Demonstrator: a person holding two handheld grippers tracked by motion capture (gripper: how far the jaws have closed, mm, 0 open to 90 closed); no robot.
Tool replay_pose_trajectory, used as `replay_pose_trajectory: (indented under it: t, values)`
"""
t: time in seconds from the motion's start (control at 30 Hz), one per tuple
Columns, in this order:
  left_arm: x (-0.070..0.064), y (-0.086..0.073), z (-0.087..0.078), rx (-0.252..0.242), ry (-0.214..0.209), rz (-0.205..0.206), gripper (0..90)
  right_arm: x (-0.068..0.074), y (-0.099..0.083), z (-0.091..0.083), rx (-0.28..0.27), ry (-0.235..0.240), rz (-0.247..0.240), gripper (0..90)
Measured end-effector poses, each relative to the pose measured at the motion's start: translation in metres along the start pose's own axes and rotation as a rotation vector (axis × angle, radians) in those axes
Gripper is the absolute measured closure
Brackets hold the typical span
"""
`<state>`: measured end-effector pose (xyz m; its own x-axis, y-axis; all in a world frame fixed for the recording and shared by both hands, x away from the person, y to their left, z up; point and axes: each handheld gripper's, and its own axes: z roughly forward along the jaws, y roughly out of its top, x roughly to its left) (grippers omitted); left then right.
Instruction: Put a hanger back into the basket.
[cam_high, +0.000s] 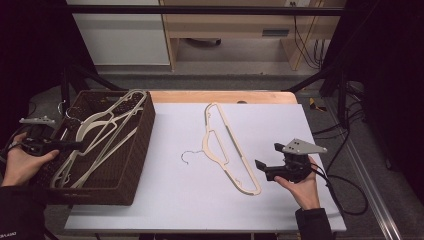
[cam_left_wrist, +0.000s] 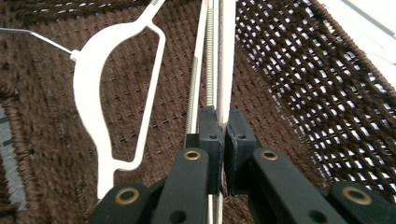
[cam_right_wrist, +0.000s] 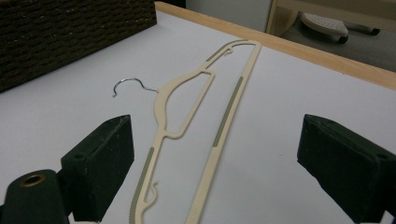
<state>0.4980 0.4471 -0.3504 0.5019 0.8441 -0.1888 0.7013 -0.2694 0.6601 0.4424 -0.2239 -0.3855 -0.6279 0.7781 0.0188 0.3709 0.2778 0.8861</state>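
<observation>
White sheeting covers the table (cam_high: 190, 200), with a brown woven basket (cam_high: 142, 145) at its left edge. One cream hanger (cam_high: 227, 150) lies flat on the sheet, long axis running away from the person, hook (cam_high: 189, 156) pointing toward the basket. It sits just left of the right gripper (cam_high: 267, 156), the nearer one, whose jaws stand wide apart and empty. Inside the basket the left gripper (cam_left_wrist: 223, 123) is clamped on a hanger bar (cam_left_wrist: 226, 56); roughly three hangers lie there, too overlapped to count surely
</observation>
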Motion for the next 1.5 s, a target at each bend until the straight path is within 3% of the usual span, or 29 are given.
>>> replay_pose_trajectory:
  t: [0.1, 0.17, 0.2, 0.23, 0.27, 0.37, 0.43, 0.47, 0.53, 0.57, 0.6, 0.63, 0.67, 0.73, 0.8, 0.93, 0.97, 1.0, 1.07, 1.13, 1.2, 1.27, 1.37, 1.5]
  values:
    - [-0.004, 0.003, 0.007, 0.028, 0.022, 0.019, 86.7, 0.001, 0.0, 0.001, 0.01, 0.009, 0.001, 10.9]
    - [-0.004, 0.005, 0.009, 0.049, 0.062, 0.036, 85.5, 0.001, 0.0, 0.002, 0.009, 0.007, -0.001, 10.8]
    - [-0.004, 0.005, 0.009, 0.043, 0.097, 0.03, 83.9, 0.001, 0.0, 0.002, 0.01, 0.008, -0.001, 10.8]
    - [0.001, 0.003, 0.011, 0.042, 0.184, 0.025, 81.7, 0.001, 0.0, 0.002, 0.009, 0.009, 0.0, 10.8]
    - [0.001, 0.003, 0.011, 0.042, 0.184, 0.025, 79.8, 0.001, 0.0, 0.002, 0.009, 0.009, 0.0, 10.8]
    - [0.007, -0.004, 0.019, 0.041, 0.26, 0.001, 77.0, 0.002, -0.001, 0.003, 0.016, 0.007, 0.004, 10.8]
    - [0.011, -0.007, 0.022, 0.046, 0.265, -0.019, 78.8, 0.001, -0.001, 0.004, 0.017, 0.01, -0.005, 10.8]
    - [0.013, -0.008, 0.022, 0.051, 0.252, -0.05, 79.5, 0.002, -0.001, 0.005, 0.021, 0.012, -0.005, 10.8]
    - [0.014, -0.008, 0.021, 0.034, 0.25, -0.054, 81.0, 0.002, -0.001, 0.006, 0.025, 0.015, -0.003, 10.7]
    - [0.014, -0.007, 0.018, 0.013, 0.26, -0.049, 82.6, 0.002, -0.002, 0.006, 0.027, 0.013, -0.005, 10.7]
    - [0.014, -0.007, 0.014, -0.011, 0.243, -0.042, 82.6, 0.002, -0.002, 0.006, 0.027, 0.013, -0.005, 10.7]
    - [0.013, -0.003, 0.005, 0.007, 0.207, 0.0, 84.8, 0.002, -0.002, 0.007, 0.026, 0.012, -0.008, 10.6]
    - [0.013, -0.003, 0.005, 0.007, 0.207, 0.0, 85.4, 0.002, -0.002, 0.007, 0.026, 0.012, -0.008, 10.6]
    - [0.011, 0.0, 0.002, 0.058, 0.181, 0.023, 85.9, 0.002, -0.002, 0.007, 0.026, 0.012, -0.007, 10.7]
    - [0.011, 0.001, 0.004, 0.063, 0.153, -0.003, 85.9, 0.003, -0.002, 0.007, 0.028, 0.013, -0.001, 10.6]
    - [0.015, -0.003, 0.027, 0.074, 0.207, -0.038, 79.9, 0.003, -0.001, 0.007, 0.026, 0.019, -0.01, 10.7]
    - [0.016, -0.005, 0.032, 0.072, 0.23, -0.032, 69.3, 0.003, -0.001, 0.006, 0.029, 0.017, -0.004, 10.7]
    - [0.018, -0.006, 0.034, 0.081, 0.251, -0.025, 69.3, 0.003, -0.001, 0.006, 0.029, 0.017, -0.004, 10.7]
    - [0.019, -0.007, 0.033, 0.065, 0.271, -0.019, 64.2, 0.003, -0.001, 0.006, 0.026, 0.018, -0.006, 10.7]
    - [0.016, -0.008, 0.029, 0.002, 0.27, -0.02, 61.2, 0.003, -0.001, 0.006, 0.023, 0.02, -0.008, 10.7]
    - [0.011, -0.009, 0.023, -0.056, 0.271, -0.002, 51.9, 0.003, -0.001, 0.006, 0.019, 0.017, -0.007, 10.7]
    - [0.005, -0.009, 0.017, -0.117, 0.23, -0.006, 48.8, 0.003, -0.001, 0.006, 0.018, 0.016, -0.009, 10.7]
    - [-0.006, -0.007, 0.01, -0.188, 0.232, 0.01, 37.5, 0.004, 0.0, 0.005, 0.007, 0.014, -0.011, 10.7]
    - [-0.026, -0.006, 0.005, -0.26, 0.206, 0.03, 32.5, 0.004, 0.001, 0.002, 0.001, 0.015, -0.009, 10.7]
